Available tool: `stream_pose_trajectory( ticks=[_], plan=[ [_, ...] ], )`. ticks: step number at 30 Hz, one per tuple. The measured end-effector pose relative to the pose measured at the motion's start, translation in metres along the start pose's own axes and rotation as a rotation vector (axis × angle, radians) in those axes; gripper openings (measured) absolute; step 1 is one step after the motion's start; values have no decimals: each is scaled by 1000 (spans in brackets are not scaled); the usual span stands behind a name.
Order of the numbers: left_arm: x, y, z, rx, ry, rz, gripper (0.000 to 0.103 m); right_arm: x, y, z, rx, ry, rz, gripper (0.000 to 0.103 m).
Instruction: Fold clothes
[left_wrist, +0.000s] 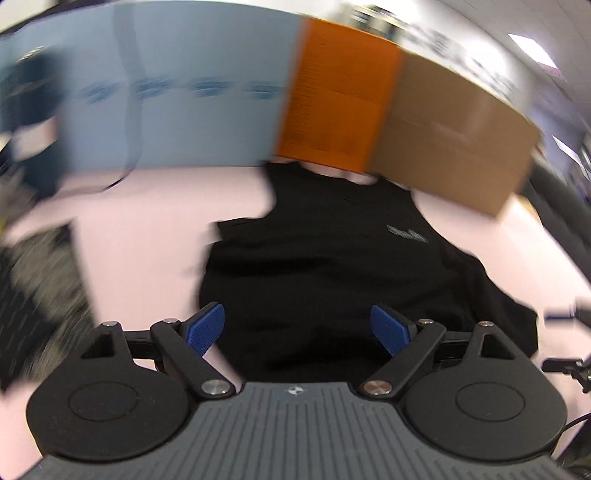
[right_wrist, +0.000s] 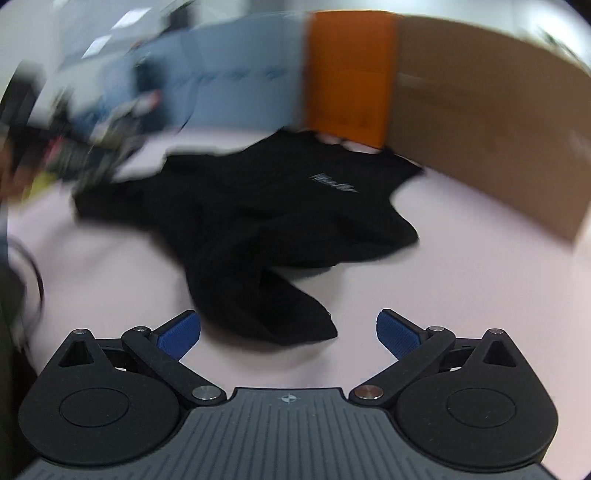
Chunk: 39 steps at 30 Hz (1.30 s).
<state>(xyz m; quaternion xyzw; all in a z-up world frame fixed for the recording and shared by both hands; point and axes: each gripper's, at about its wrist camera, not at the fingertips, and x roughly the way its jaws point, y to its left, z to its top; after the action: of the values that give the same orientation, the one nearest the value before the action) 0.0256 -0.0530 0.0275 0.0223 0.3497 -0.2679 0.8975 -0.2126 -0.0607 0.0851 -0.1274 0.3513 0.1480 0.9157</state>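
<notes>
Left gripper (left_wrist: 297, 330) fingers wide, nothing held, over near edge of black T-shirt (left_wrist: 332, 266). Right gripper (right_wrist: 288, 332) fingers wide too, empty, shirt sleeve tip between them. Shirt lies crumpled on pink bench (right_wrist: 461, 288), collar by orange panel (right_wrist: 349, 74) and cardboard box (right_wrist: 491, 122). Views blurry.

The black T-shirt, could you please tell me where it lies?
The black T-shirt lies crumpled on the pale table, centre in both views, its collar nearest the orange panel.

Shirt (right_wrist: 258, 221) lies on worktop (right_wrist: 461, 288), ahead of both hand-held grippers. Box (right_wrist: 491, 122) stands behind it at 2 o'clock; panel (right_wrist: 236, 92) at 11 o'clock.
</notes>
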Motion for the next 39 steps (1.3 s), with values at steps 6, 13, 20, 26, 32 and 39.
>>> stream_pose_trajectory(
  ticks=[6, 13, 20, 26, 32, 39],
  plan=[
    [27, -46, 6, 171, 53, 26, 86, 17, 20, 7, -495, 108, 116, 96],
    [64, -67, 16, 162, 107, 76, 86, 46, -10, 21, -280, 149, 256, 37],
    [122, -62, 50, 58, 204, 111, 86, 55, -45, 15, 198, 79, 533, 10],
    [180, -64, 67, 86, 427, 173, 100, 53, -72, -7, 755, -75, 939, 10],
    [188, -62, 76, 112, 467, 156, 103, 42, -77, -20, 1080, -193, 1172, 10],
    [185, -64, 71, 127, 454, 143, 103, -3, -65, -55, 1077, -91, 1029, 10]
  ],
)
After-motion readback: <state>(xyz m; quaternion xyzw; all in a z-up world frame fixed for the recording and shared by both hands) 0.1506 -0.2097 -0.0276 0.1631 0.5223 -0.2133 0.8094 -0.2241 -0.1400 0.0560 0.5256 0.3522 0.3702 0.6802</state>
